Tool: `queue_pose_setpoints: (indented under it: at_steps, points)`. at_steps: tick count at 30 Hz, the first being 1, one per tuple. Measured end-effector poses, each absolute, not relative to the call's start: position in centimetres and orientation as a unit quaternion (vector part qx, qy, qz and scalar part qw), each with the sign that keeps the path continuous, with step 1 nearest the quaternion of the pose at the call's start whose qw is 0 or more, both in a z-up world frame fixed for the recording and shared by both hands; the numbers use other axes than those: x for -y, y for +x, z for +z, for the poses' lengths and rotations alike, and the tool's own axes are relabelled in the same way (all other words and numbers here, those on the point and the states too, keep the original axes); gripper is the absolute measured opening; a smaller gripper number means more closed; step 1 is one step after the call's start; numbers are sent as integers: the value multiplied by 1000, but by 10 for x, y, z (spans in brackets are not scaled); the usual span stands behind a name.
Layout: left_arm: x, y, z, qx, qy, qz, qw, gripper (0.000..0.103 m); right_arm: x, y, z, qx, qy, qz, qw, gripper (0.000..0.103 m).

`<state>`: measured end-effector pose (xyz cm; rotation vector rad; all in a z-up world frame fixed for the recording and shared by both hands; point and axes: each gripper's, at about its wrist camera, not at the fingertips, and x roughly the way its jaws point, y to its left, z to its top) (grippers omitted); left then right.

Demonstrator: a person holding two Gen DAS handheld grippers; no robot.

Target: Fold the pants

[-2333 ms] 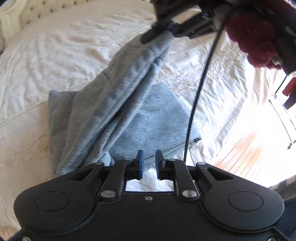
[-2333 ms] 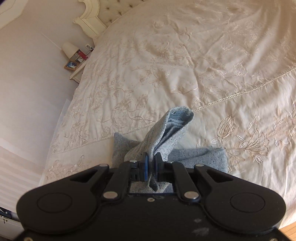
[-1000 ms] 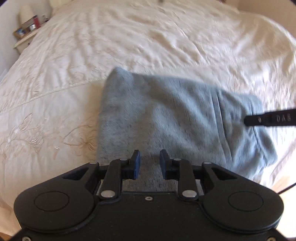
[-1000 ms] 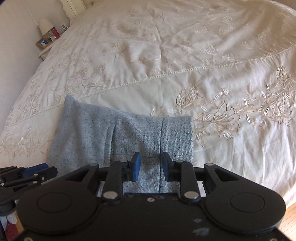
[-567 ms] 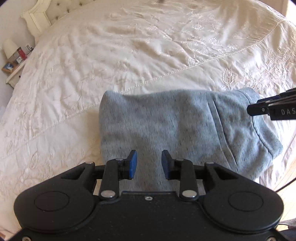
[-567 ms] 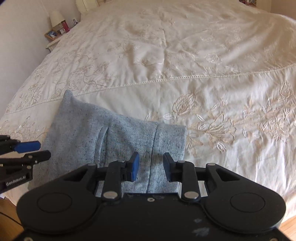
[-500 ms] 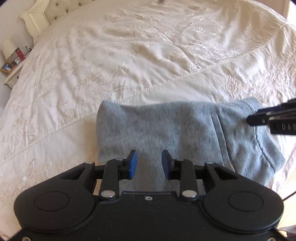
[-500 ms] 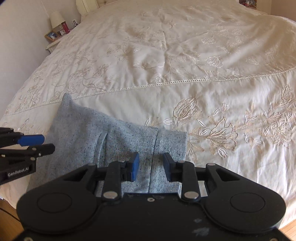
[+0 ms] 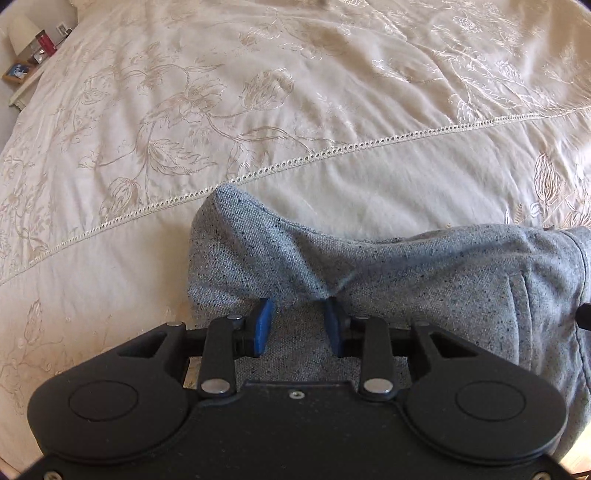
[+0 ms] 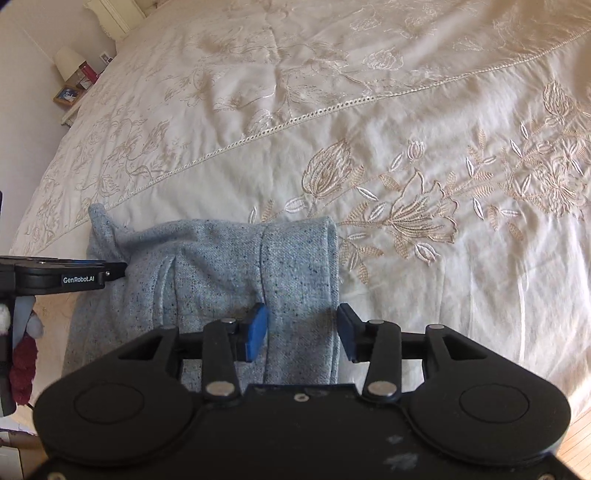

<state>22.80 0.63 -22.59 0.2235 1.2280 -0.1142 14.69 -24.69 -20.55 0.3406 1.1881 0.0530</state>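
The grey speckled pants point(image 9: 424, 266) lie folded into a short bundle on the cream embroidered bedcover point(image 9: 295, 110). My left gripper point(image 9: 299, 314) points steeply down onto the bundle's left part. Its jaws are opening a little, and the cloth lies under and between the blue pads point(image 9: 264, 325), bulging up just ahead of them. My right gripper point(image 10: 301, 323) hovers over the banded right end of the pants point(image 10: 295, 258). Its jaws are opening wide around that band, the right pad point(image 10: 345, 326) clear of the cloth. The left gripper point(image 10: 114, 269) shows edge-on at the bundle's left side.
A nightstand with a lamp point(image 10: 70, 62) stands beyond the bed's far left corner, by the headboard point(image 10: 110, 14). Wooden floor point(image 10: 576, 443) shows past the bed's near edge. A person's dark red fuzzy sleeve point(image 10: 22, 369) hangs at the left.
The right gripper laid the lifted half of the pants down and let go. Both grippers have since come lower over the bundle, and the right jaws have spread much wider.
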Motion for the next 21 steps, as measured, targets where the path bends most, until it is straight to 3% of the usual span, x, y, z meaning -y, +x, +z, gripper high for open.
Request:
queue_pose_setpoints:
  at_steps: [11, 16, 21]
  points:
    - [-49, 193, -193, -561, 55, -64, 824, 42, 273, 117, -195, -527, 210, 32, 823, 45]
    - [-82, 171, -206, -582, 14, -74, 809, 43, 276, 120, -201, -523, 224, 60, 820, 46]
    - [-93, 166, -222, -594, 8, -83, 800, 52, 279, 130, -228, -558, 223, 70, 796, 48]
